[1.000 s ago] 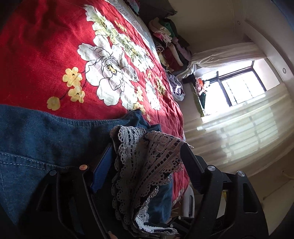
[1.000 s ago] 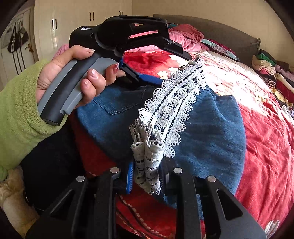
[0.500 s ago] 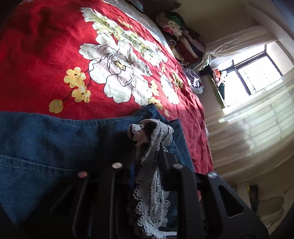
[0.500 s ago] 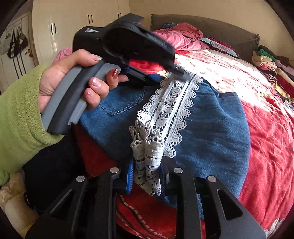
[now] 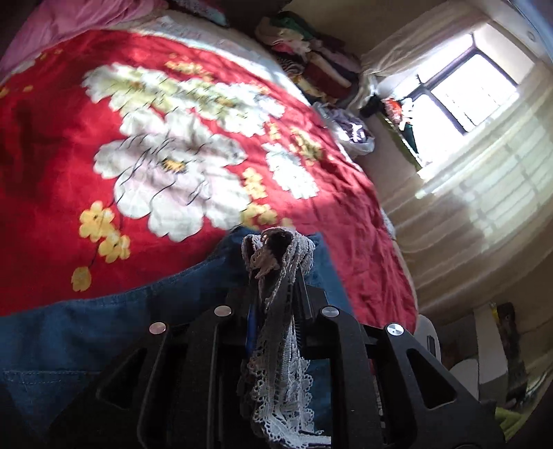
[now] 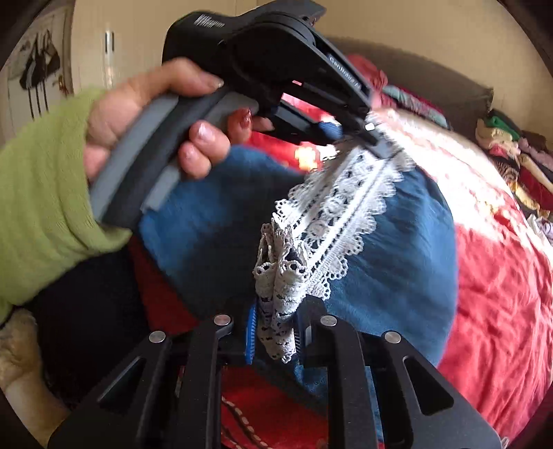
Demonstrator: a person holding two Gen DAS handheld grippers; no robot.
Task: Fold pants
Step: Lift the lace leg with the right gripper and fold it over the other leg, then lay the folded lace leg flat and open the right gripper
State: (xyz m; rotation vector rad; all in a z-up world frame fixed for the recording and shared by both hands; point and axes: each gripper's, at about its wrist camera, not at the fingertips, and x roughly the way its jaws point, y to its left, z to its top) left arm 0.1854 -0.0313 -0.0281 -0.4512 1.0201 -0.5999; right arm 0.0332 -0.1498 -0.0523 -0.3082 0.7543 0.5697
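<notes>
Blue denim pants (image 6: 390, 262) with a white lace hem (image 6: 342, 207) lie on a red floral bedspread (image 5: 172, 165). My left gripper (image 5: 276, 276) is shut on one bunched end of the lace hem (image 5: 276, 331); the denim (image 5: 86, 331) spreads below and to its left. My right gripper (image 6: 276, 311) is shut on the other end of the lace. The left gripper (image 6: 366, 138) also shows in the right wrist view, held by a hand in a green sleeve, pinching the far end of the stretched lace.
A pile of folded clothes (image 5: 311, 58) sits at the far edge of the bed, also in the right wrist view (image 6: 518, 155). A window with pale curtains (image 5: 466, 93) is to the right. Pink bedding (image 5: 69, 17) lies at the head. White wardrobe doors (image 6: 103, 51) stand behind.
The left gripper closed from open onto the lace hem. Both grippers then rose and moved, pulling the lace taut between them over the denim.
</notes>
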